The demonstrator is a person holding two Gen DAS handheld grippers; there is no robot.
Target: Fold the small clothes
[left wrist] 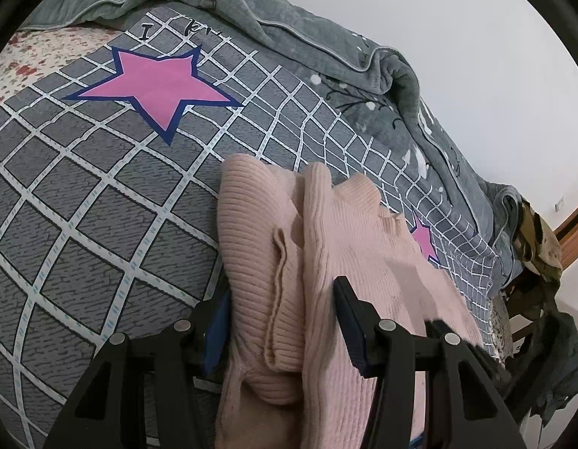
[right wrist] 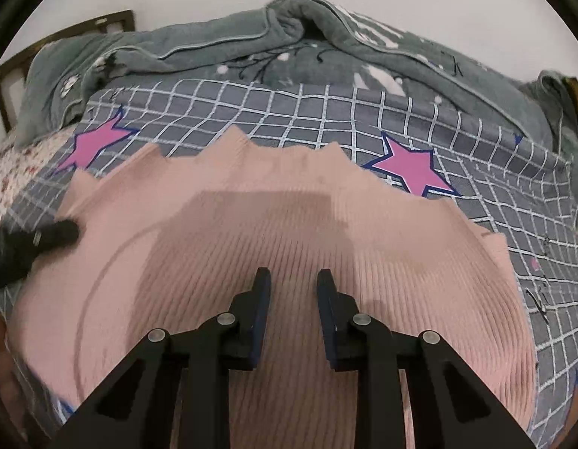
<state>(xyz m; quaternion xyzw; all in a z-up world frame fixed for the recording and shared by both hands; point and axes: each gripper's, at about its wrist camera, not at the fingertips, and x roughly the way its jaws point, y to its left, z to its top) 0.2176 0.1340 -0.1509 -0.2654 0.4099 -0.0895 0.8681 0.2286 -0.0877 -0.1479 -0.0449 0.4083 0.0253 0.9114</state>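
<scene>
A pink ribbed knit garment point(right wrist: 289, 247) lies spread on a grey checked bed sheet point(right wrist: 476, 172). In the left wrist view its bunched edge point(left wrist: 289, 262) stands between the fingers of my left gripper point(left wrist: 285, 292), whose jaws are wide apart around the fabric without pinching it. My right gripper point(right wrist: 293, 280) hovers over the middle of the garment with a narrow gap between its jaws and nothing in it. The left gripper also shows in the right wrist view point(right wrist: 53, 235) as a dark blur at the garment's left edge.
A grey-green blanket point(right wrist: 251, 45) is heaped along the back of the bed against a white wall. Pink stars point(left wrist: 158, 82) are printed on the sheet. A floral sheet point(left wrist: 23, 63) shows at the left. Camouflage clothing point(left wrist: 540, 239) hangs off the bed's right end.
</scene>
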